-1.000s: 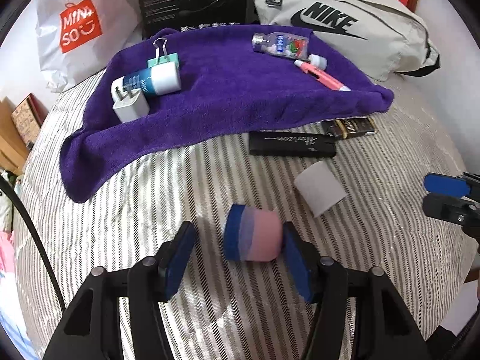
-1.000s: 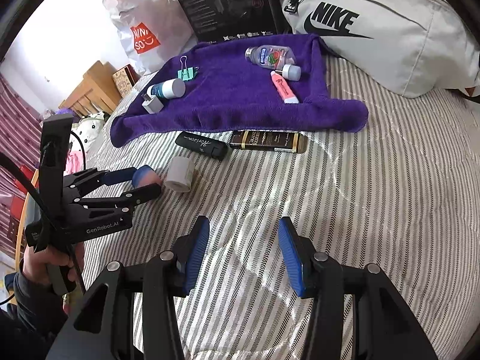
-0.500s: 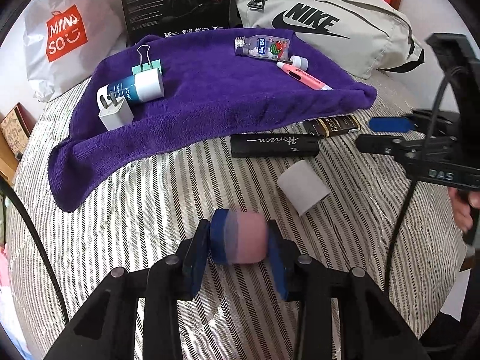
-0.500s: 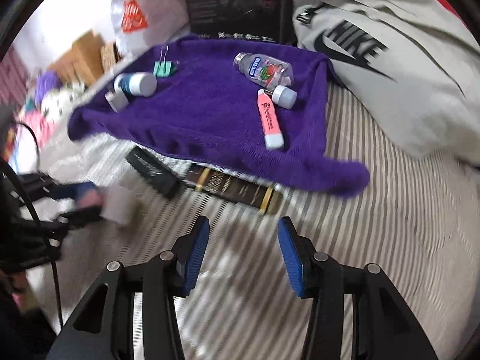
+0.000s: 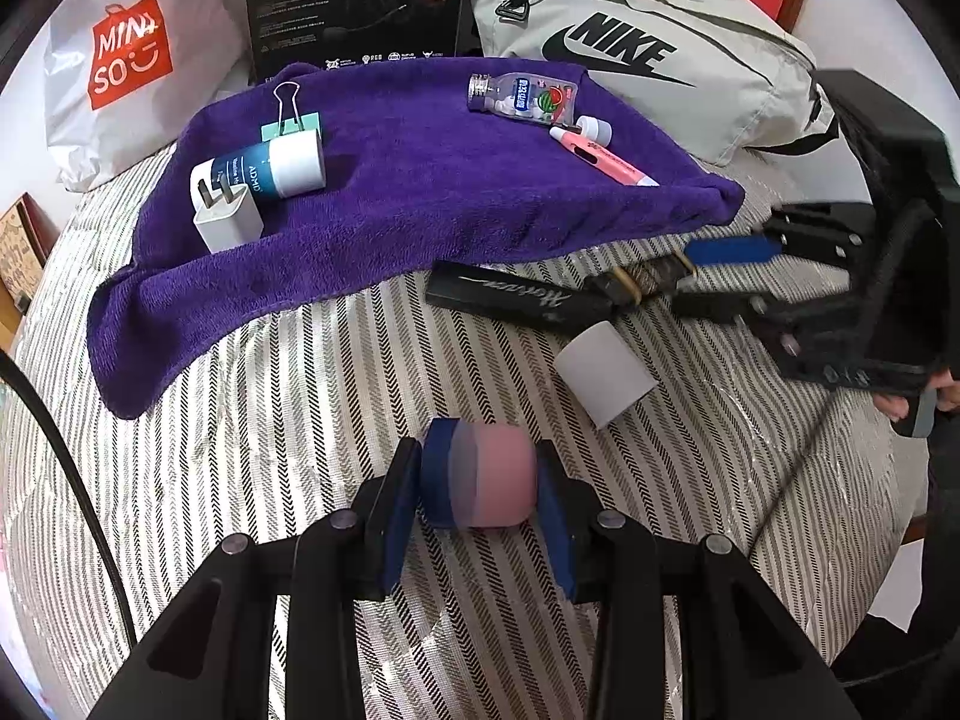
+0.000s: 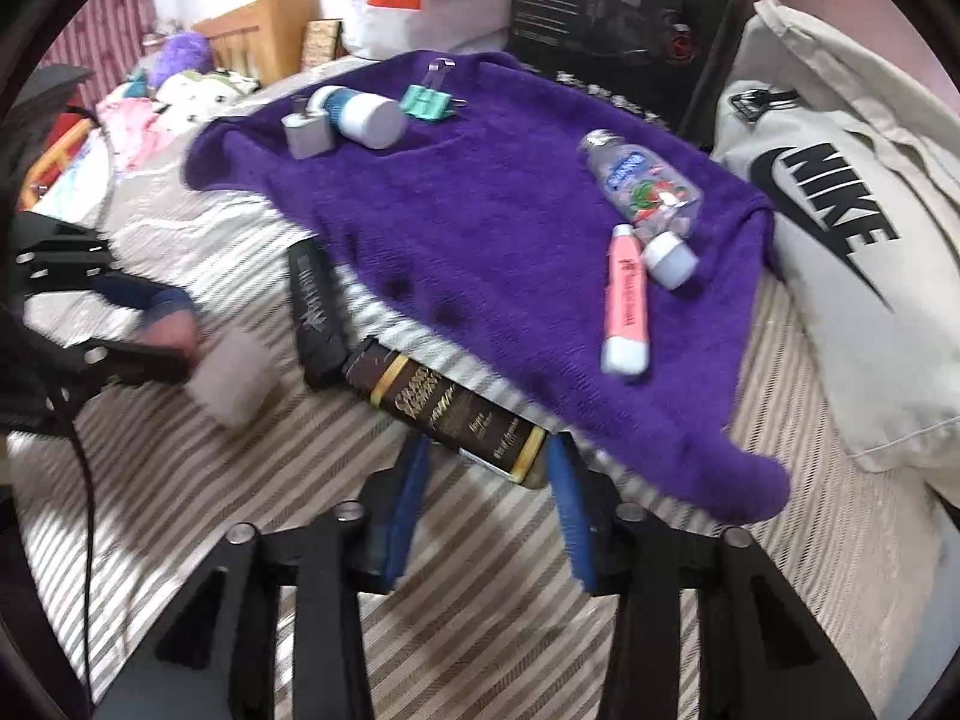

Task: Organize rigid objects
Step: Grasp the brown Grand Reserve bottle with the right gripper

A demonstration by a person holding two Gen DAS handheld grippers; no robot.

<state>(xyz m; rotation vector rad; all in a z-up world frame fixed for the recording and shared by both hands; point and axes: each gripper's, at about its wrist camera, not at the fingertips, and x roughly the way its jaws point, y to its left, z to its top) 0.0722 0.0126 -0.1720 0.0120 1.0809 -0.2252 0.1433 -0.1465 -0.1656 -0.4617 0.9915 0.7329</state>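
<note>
A pink-and-blue cylinder (image 5: pixel 477 477) lies on its side at lower centre of the left wrist view, pinched between two blue pads. Just right of it — a white cylinder (image 5: pixel 603 373), tipped over on the striped bedding. Above that, mid-frame, a black case (image 5: pixel 516 297) with script lettering meets a dark brown box with gold bands (image 6: pixel 450 414) — its near end at lower centre of the right wrist view.

The left hand-held gripper (image 5: pixel 477 501) is made of black plastic — blue pads (image 5: pixel 401 525) are stuck on its fingers, and round silver screws are seen. The right hand-held gripper (image 6: pixel 489 510) is built alike. A black cable (image 5: pixel 57 444) is seen.
</note>
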